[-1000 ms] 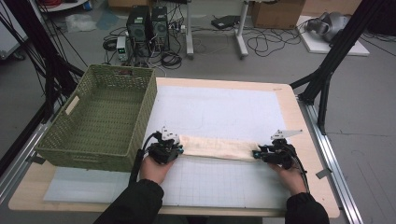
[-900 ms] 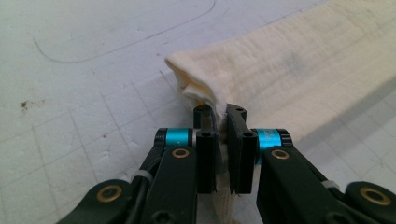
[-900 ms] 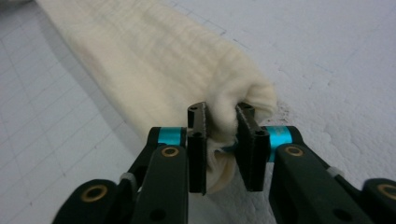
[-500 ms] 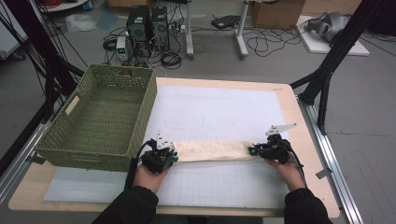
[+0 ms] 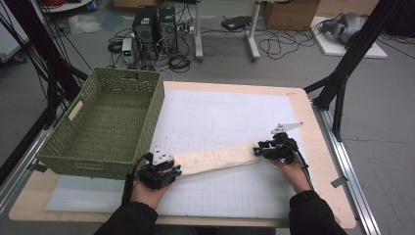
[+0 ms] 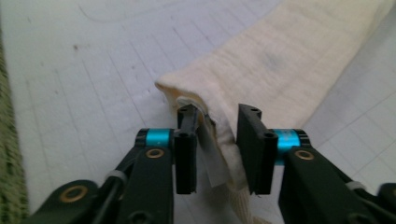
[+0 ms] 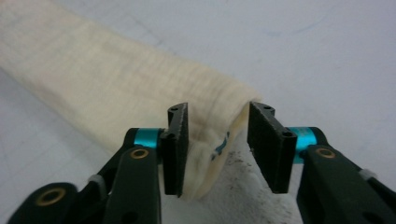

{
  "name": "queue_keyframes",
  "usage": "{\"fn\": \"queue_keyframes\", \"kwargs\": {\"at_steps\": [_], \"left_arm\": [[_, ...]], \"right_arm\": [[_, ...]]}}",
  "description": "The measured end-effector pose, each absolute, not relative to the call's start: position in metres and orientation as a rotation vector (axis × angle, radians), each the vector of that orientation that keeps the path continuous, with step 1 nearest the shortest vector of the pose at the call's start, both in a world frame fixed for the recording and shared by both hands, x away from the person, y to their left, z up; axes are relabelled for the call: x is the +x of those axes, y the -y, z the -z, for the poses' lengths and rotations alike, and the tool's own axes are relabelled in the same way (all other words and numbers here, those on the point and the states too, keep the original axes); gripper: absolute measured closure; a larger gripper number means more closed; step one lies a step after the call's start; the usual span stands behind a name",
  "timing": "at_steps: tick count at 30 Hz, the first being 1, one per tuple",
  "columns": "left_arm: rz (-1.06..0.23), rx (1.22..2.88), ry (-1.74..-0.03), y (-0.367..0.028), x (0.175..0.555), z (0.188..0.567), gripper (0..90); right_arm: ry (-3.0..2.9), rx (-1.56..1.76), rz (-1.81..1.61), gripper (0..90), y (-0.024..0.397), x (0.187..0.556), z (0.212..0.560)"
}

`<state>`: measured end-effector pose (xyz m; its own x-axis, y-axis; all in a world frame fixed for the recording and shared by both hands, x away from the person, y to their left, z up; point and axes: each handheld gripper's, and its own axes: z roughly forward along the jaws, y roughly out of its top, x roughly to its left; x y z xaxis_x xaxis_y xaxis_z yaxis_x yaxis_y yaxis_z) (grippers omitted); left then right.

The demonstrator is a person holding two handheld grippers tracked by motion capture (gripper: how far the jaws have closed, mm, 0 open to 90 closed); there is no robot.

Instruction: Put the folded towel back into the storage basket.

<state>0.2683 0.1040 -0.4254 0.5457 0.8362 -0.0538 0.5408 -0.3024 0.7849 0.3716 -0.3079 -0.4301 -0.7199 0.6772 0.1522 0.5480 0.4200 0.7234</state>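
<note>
Cloth [image 5: 215,159] stretches between both tools — the left hand-held gripper [image 6: 215,148] has its jaws spread around one end, the right hand-held gripper [image 7: 217,147] spread around the other. Beneath lies the counter [image 5: 313,112] — a basket [image 5: 105,122] sits just beyond the left one.
</note>
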Motion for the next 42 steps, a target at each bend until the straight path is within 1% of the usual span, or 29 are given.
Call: {"fn": "queue_keyframes", "kwargs": {"at_steps": [1, 4, 8, 10, 11, 13, 15, 17, 20, 25, 31, 38, 42], "left_arm": [[-0.487, 1.982, -1.105, -0.104, 0.268, 0.422, 61.5], [-0.511, 1.966, -1.091, -0.106, 0.268, 0.414, 57.4], [-0.515, 1.974, -1.051, -0.104, 0.273, 0.408, 57.5], [-0.488, 1.98, -1.027, -0.101, 0.278, 0.408, 57.7], [-0.489, 1.992, -1.012, -0.098, 0.281, 0.408, 57.9], [-0.431, 2.003, -0.97, -0.093, 0.289, 0.409, 58.7], [-0.434, 2.025, -0.923, -0.086, 0.297, 0.41, 58.4], [-0.409, 2.037, -0.879, -0.078, 0.306, 0.41, 56.0], [-0.366, 2.038, -0.814, -0.068, 0.316, 0.411, 52.2], [-0.285, 2.032, -0.784, -0.052, 0.332, 0.416, 47.9], [-0.258, 2.112, -0.706, -0.026, 0.341, 0.412, 42.3], [-0.22, 2.198, -0.615, -0.002, 0.351, 0.41, 41.6], [-0.146, 2.254, -0.629, 0.0, 0.358, 0.422, 39.2]], "right_arm": [[-2.466, 1.091, -1.2, 54.6, 0.311, 0.369, 0.425], [-2.411, 1.082, -1.224, 55.3, 0.314, 0.364, 0.418], [-2.426, 1.045, -1.202, 62.5, 0.308, 0.361, 0.417], [-2.45, 1.022, -1.201, 64.7, 0.303, 0.36, 0.419], [-2.475, 1.009, -1.186, 64.7, 0.3, 0.361, 0.421], [-2.519, 1.003, -1.153, 64.9, 0.296, 0.362, 0.427], [-2.54, 1.015, -1.128, 65.3, 0.296, 0.364, 0.434], [-2.545, 1.042, -1.122, 64.6, 0.3, 0.365, 0.441], [-2.525, 1.058, -1.143, 60.9, 0.304, 0.362, 0.438], [-2.496, 1.04, -1.154, 57.5, 0.306, 0.355, 0.434], [-2.482, 1.019, -1.167, 53.9, 0.308, 0.347, 0.429], [-2.463, 0.995, -1.201, 51.5, 0.311, 0.333, 0.422], [-2.456, 0.985, -1.206, 52.0, 0.317, 0.326, 0.422]]}}
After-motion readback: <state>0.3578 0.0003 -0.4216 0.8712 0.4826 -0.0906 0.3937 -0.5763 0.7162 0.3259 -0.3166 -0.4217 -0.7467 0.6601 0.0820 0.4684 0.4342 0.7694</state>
